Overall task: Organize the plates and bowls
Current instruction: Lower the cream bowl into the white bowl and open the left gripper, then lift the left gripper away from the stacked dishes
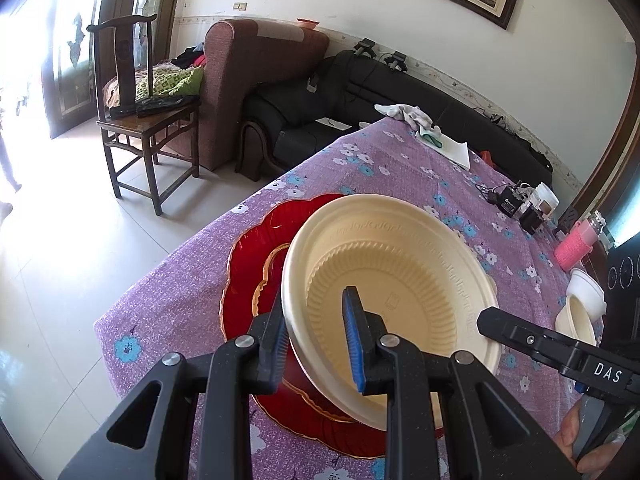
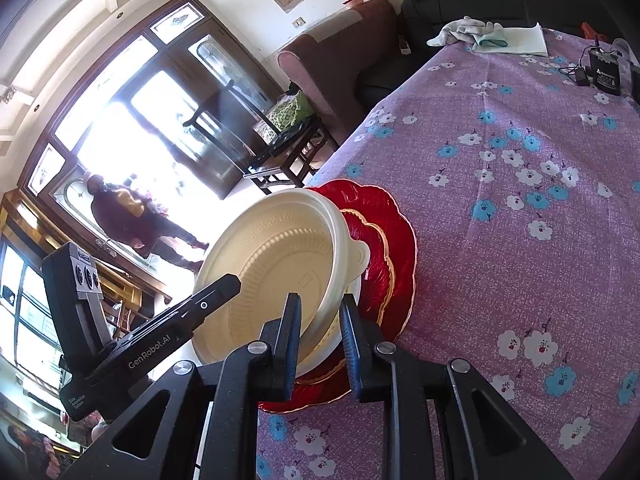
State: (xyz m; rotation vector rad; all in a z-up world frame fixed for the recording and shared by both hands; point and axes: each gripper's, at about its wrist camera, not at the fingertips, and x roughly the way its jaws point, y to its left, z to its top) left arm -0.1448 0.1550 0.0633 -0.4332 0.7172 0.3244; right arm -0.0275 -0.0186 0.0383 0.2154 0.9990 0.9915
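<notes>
The right gripper (image 1: 560,344) reads "DAS" in the left wrist view; the left gripper (image 2: 176,324) reads "GenRobot.AI" in the right wrist view. A cream bowl (image 1: 392,280), ribbed inside with faint embossed lettering round its rim, tilts over a red gold-edged scalloped plate (image 1: 248,264) on the purple flowered tablecloth (image 1: 400,164). Both grippers pinch its rim, one finger inside, one outside. More pale bowls (image 1: 582,300) sit at 3 o'clock in the left view

Both wrist views look closely down at the shared cream bowl (image 1: 392,280) (image 2: 276,268) from opposite sides.
</notes>
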